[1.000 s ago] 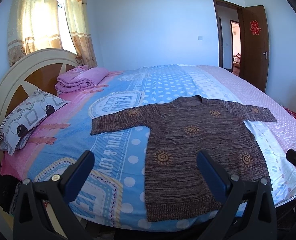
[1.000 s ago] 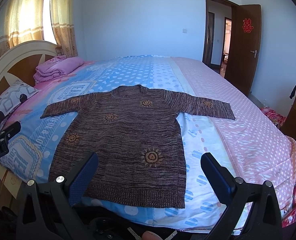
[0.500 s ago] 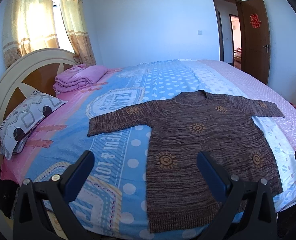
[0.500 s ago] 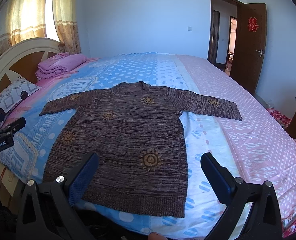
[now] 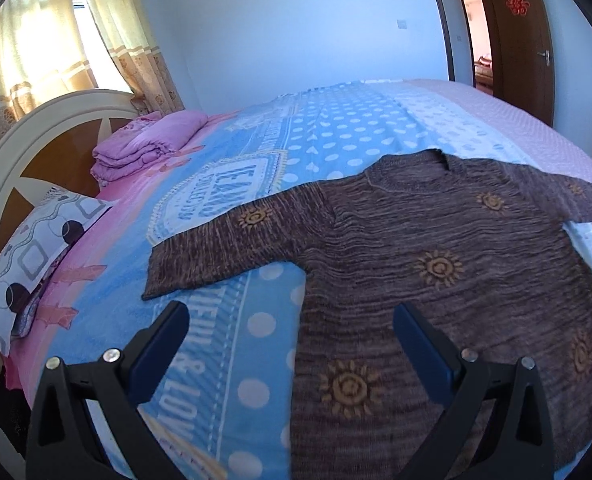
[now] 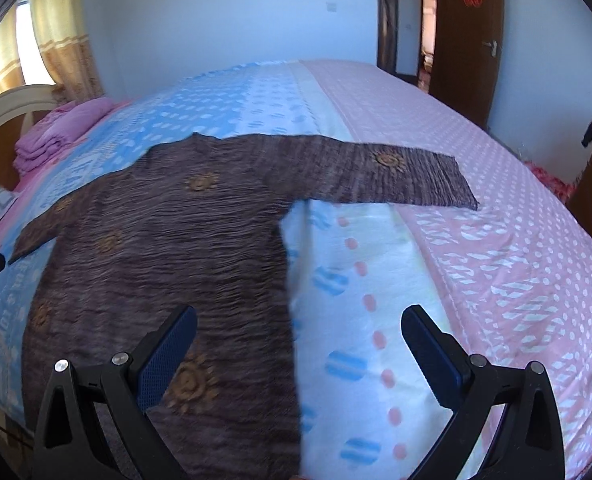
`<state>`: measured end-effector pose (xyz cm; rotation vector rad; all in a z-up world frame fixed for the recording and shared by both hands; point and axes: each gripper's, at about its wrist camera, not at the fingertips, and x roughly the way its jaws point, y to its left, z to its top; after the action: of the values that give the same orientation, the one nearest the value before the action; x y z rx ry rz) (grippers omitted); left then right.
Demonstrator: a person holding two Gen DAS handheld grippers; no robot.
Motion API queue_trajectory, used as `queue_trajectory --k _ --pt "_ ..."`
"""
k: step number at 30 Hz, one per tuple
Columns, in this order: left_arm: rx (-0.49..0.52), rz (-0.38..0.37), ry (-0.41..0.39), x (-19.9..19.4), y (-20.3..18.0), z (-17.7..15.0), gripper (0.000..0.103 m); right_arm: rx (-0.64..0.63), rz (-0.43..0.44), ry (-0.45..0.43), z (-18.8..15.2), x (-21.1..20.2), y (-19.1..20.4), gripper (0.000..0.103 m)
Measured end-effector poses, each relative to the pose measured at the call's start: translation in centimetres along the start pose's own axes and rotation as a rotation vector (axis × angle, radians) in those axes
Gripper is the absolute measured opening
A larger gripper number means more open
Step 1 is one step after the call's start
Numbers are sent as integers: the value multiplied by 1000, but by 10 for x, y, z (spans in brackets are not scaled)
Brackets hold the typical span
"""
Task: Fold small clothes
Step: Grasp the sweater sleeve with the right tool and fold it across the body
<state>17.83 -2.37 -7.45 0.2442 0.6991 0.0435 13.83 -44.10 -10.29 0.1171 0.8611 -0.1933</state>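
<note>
A brown knit sweater (image 5: 448, 264) with orange sun motifs lies flat on the bed, sleeves spread to both sides; it also shows in the right wrist view (image 6: 167, 264). My left gripper (image 5: 289, 320) is open and empty above the sweater's left side, below its left sleeve (image 5: 231, 248). My right gripper (image 6: 298, 322) is open and empty above the sweater's right edge, below its right sleeve (image 6: 396, 178).
The bed has a blue, white and pink patterned sheet (image 6: 496, 280). A pillow (image 5: 35, 256) and a folded purple blanket (image 5: 147, 144) lie by the headboard (image 5: 23, 148) at the left. An open brown door (image 5: 524, 36) is at the back right.
Both grippers have moved forward and lower over the bed, so the sweater looks much larger. The right view has swung toward the right sleeve. Both stay open.
</note>
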Motion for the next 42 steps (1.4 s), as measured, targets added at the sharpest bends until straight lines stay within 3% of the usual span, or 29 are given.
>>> queue_trajectory --k 10,23,29,36,38,42 --pt "-4 0 55 70 -20 27 103 132 -104 69 49 62 -83 100" --pt "26 48 78 132 -41 55 103 309 -244 45 92 108 -184 87" --pt "31 47 105 155 -48 60 103 371 -279 64 96 124 -216 78" --pt "34 30 139 170 -54 58 103 351 -267 34 103 133 -220 77" --pt "34 26 138 171 -54 59 103 343 -260 33 107 136 -219 70" --pt "33 18 138 171 -54 60 103 315 -234 44 114 143 -215 46"
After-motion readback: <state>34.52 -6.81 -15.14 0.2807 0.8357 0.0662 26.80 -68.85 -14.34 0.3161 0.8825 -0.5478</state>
